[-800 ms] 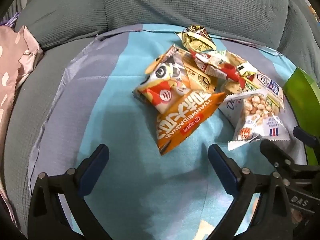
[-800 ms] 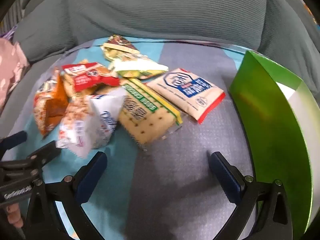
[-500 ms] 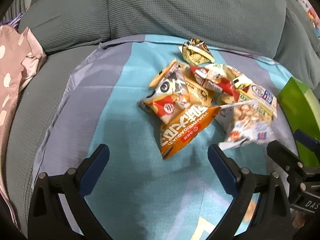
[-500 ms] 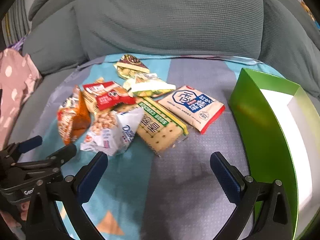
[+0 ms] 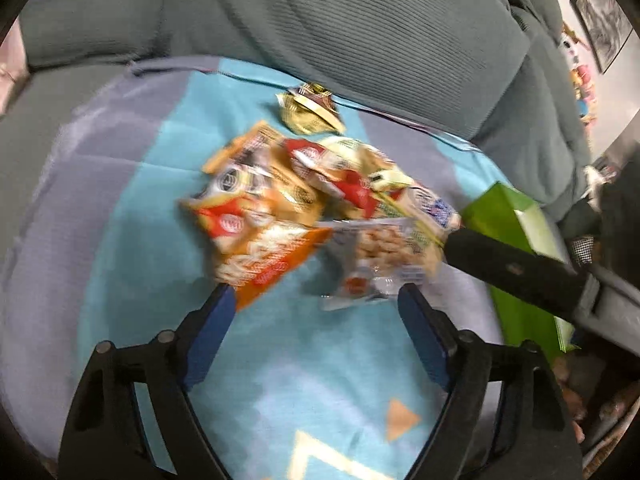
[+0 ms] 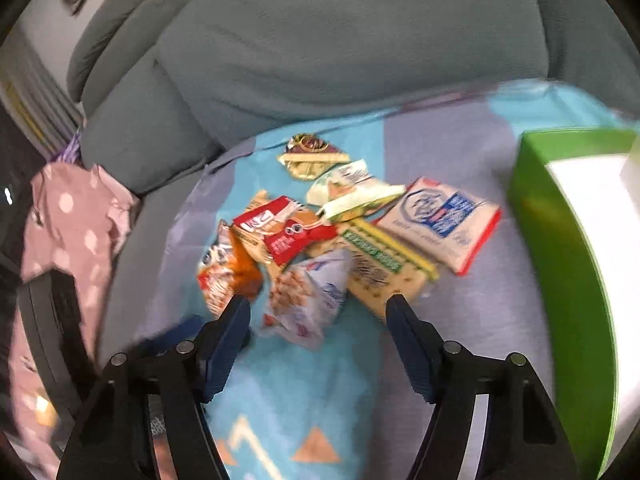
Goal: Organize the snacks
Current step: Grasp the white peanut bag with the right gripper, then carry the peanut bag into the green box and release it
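Both grippers, left gripper (image 5: 316, 300) and right gripper (image 6: 318, 312), are spread beside the snack pile (image 6: 320, 236) on the sofa blanket (image 6: 460, 340); slippery overlapping packets (near green box (image 6: 576, 280)) could slide away.

A grey-green sofa (image 6: 360, 60) with thick ribbed back cushions fills the upper part of both wrist views, and a cloth (image 5: 132, 208) in turquoise and lilac blocks with small orange triangles is spread over its seat. At the left edge of the right wrist view a pink fabric with pale dots (image 6: 72, 220) lies bunched against the cushion; framed pictures (image 5: 600, 8) hang on the wall at the far upper right of the left wrist view
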### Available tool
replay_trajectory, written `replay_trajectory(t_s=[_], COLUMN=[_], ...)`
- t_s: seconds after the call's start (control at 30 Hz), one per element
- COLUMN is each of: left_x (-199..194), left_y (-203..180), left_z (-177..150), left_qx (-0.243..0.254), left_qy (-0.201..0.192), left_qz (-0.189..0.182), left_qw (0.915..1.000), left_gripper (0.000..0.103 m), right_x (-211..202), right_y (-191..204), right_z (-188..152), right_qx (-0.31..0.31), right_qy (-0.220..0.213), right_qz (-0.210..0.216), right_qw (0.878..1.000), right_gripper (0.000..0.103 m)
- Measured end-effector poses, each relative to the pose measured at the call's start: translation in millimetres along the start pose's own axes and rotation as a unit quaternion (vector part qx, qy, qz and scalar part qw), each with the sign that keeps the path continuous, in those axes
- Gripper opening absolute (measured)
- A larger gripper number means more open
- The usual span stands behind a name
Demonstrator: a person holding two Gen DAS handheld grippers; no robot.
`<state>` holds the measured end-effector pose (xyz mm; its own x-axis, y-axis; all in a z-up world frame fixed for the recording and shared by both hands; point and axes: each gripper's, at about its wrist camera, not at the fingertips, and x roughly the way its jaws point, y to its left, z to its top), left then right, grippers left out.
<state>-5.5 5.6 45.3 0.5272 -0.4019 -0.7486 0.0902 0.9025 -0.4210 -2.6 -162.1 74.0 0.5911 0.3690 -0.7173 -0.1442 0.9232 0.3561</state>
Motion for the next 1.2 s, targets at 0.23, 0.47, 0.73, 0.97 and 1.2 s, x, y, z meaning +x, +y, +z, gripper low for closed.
replay_trajectory(t_s=[0.23,0.47,0.73,0.97,1.2], left_x=[15.2,34.7,-0.4,-41.5,-37.6], left_y=[-10.6,-15.0,-44.3,-111.4,-189.0], left_z=[2.0,-1.7,-7.9,-7.9,-14.9], left_qx=[0.001,-0.007,0.049,0.123,0.193], left_qy=[0.018,0.054,0.009,-0.041,-0.047], left_qz=[-0.031,-0.080,-0.077,-0.095,-0.118], left_qw=[0.9994,0.9953,0.9958,0.9870,0.9730], left_gripper=[0.074,0.052,0.041,0.041,0.041], right_x=[47.1,66.5,41.8,-41.1,-116.5], right_y=[-2.6,-8.0,-17.7,-22.0,-58.5], right_z=[14.8,7.3,2.2,6.5,3.5], right_qx=[0.032,0.038,0.060,0.054,0.075], right_qy=[0.095,0.126,0.098,0.018,-0.053], right_qz=[0.026,0.064,0.091,0.101,0.061], right_qw=[0.995,0.989,0.989,0.993,0.994], right_gripper=[0.063,0.047,0.044,0.044,0.044])
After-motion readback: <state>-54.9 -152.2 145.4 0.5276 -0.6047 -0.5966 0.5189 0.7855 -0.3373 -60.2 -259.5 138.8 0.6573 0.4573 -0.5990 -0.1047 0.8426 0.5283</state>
